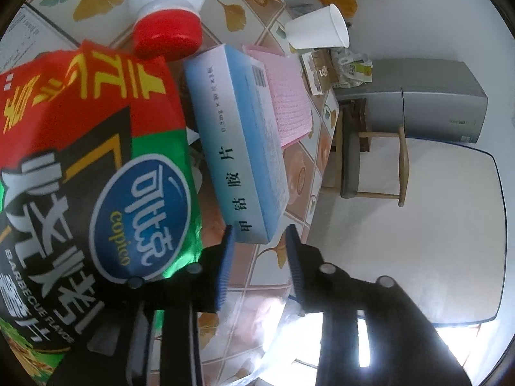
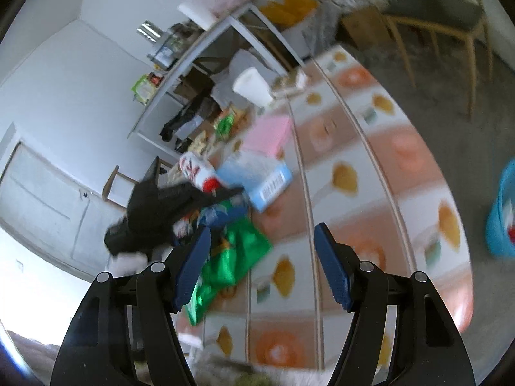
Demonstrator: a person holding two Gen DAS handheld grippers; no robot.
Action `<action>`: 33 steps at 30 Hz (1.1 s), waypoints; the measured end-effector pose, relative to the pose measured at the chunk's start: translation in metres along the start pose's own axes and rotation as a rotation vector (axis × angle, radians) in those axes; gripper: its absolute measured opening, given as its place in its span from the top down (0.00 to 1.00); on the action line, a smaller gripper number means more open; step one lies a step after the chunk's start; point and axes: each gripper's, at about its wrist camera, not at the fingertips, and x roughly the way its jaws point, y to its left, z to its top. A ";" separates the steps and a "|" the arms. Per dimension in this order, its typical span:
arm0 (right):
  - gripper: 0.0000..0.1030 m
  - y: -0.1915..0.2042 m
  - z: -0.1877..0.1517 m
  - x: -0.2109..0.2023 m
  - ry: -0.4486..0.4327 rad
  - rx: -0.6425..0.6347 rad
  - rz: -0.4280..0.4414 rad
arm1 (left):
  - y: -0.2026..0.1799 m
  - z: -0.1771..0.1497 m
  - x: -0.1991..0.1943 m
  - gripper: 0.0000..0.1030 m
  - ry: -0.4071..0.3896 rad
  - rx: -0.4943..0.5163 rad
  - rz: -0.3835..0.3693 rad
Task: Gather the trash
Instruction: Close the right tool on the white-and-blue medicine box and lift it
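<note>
My left gripper (image 1: 259, 234) is open, its tips at the near end of a light blue medicine box (image 1: 238, 148) lying on the patterned table (image 1: 270, 276). A red, black and green chip bag (image 1: 87, 173) lies just left of the left finger. A white bottle with a red cap (image 1: 167, 16) lies beyond. My right gripper (image 2: 262, 234) is open and empty above the table (image 2: 379, 173). In the right wrist view the box (image 2: 257, 177), the green bag (image 2: 231, 257), the bottle (image 2: 201, 170) and the left gripper's black body (image 2: 161, 206) show at centre left.
A white paper cup (image 1: 318, 29) lies tipped at the table's far end, also in the right wrist view (image 2: 254, 87). A pink cloth (image 1: 286, 99) lies beside the box. A blue bin (image 2: 502, 212) stands off the table's right. Chairs (image 1: 370, 164) and a grey cabinet (image 1: 428, 99) stand nearby.
</note>
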 end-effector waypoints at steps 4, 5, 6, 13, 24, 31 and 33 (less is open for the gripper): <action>0.40 -0.003 0.044 0.038 0.027 0.021 0.073 | -0.001 0.001 -0.003 0.64 -0.027 -0.011 -0.006; 0.43 -0.006 0.058 0.059 0.060 0.045 0.089 | 0.000 0.002 -0.004 0.63 -0.032 -0.016 -0.006; 0.46 -0.007 0.066 0.071 0.084 0.050 0.102 | -0.001 0.003 -0.004 0.63 -0.035 -0.018 -0.005; 0.54 -0.033 0.093 0.163 0.270 0.146 0.077 | 0.002 0.007 0.002 0.62 -0.054 -0.027 0.029; 0.67 -0.043 0.081 0.166 0.403 0.194 0.147 | 0.002 0.010 0.010 0.61 -0.047 -0.015 0.042; 0.67 -0.024 0.073 0.132 0.399 0.154 0.187 | -0.007 -0.004 -0.005 0.59 -0.026 0.018 0.030; 0.67 -0.022 0.069 0.120 0.401 0.150 0.192 | -0.010 -0.012 -0.010 0.59 -0.013 0.043 0.027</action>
